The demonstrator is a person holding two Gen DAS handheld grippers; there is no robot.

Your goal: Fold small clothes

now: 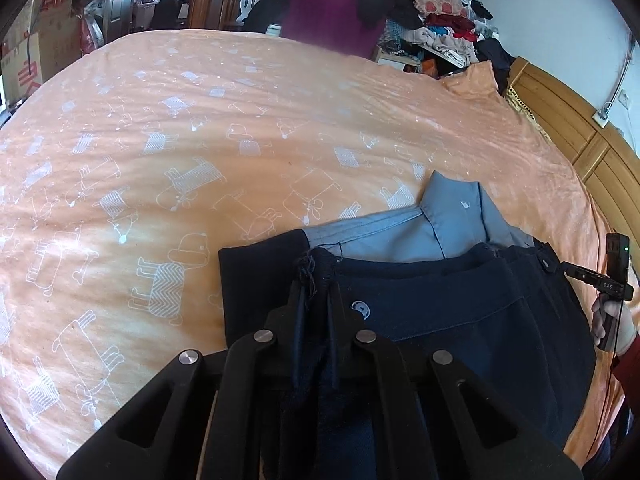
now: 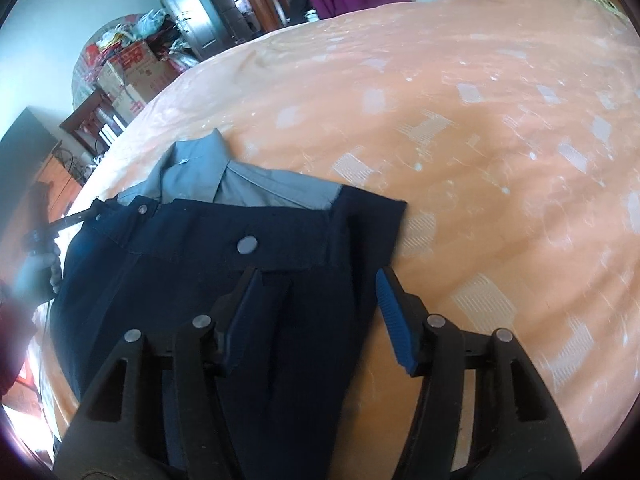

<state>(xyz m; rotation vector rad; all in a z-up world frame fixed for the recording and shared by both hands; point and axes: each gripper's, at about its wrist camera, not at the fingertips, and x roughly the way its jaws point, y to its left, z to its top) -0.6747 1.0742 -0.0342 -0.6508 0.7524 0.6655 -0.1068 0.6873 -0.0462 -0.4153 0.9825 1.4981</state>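
Left gripper (image 1: 316, 300) pinching dark shorts (image 1: 440, 312) at waistband | right gripper (image 2: 316, 300) hanging spread, holding nothing | shorts lying on bed (image 1: 200, 120) over grey shirt (image 1: 440, 220) | I'm judging cloth soft, light; gripping hems.

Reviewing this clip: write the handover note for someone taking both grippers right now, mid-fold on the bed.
Left gripper: shut on the dark navy garment, pinching a frayed corner of its waistband.
Right gripper: open, jaws spread above the same garment's right part, gripping nothing.
The navy garment lies on the orange bedspread, overlapping a grey-blue shirt whose collar sticks out beyond it.
Done: both pieces sit roughly flat at the near edge of the bed.
Left: the navy piece does not look fully folded; probably take a right-side grip, finish the fold, then check the shirt.
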